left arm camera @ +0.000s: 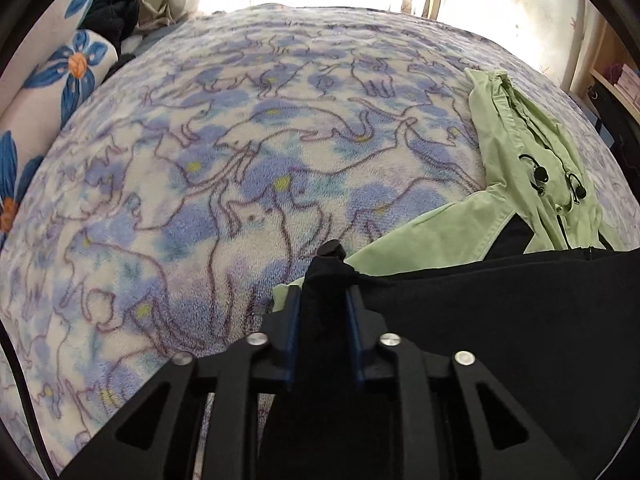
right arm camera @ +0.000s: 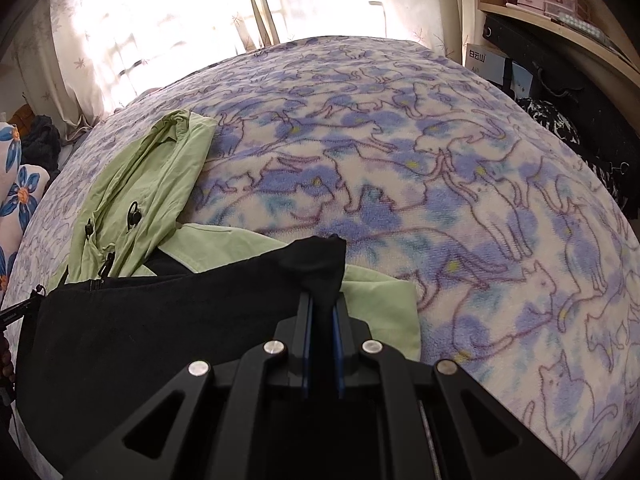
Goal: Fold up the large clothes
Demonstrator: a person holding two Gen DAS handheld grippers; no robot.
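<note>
A light green hooded jacket (left arm camera: 516, 140) with a black lower part (left arm camera: 500, 320) lies on the bed, hood toward the window. My left gripper (left arm camera: 323, 292) is shut on one corner of the black fabric, which bunches up between its blue pads. The right wrist view shows the same jacket (right arm camera: 160, 168) at left. There my right gripper (right arm camera: 323, 298) is shut on the other black corner (right arm camera: 320, 264). The black fabric (right arm camera: 160, 320) spans between the two grippers, over the green chest and sleeves.
A fleece blanket with a purple and blue cat print (left arm camera: 240, 160) covers the whole bed (right arm camera: 480, 200). Blue-flowered pillows (left arm camera: 52, 80) and dark clothes (left arm camera: 112, 12) lie at the left. Bright curtains (right arm camera: 140, 40) hang behind; a wooden shelf (right arm camera: 560, 0) and boxes stand at the right.
</note>
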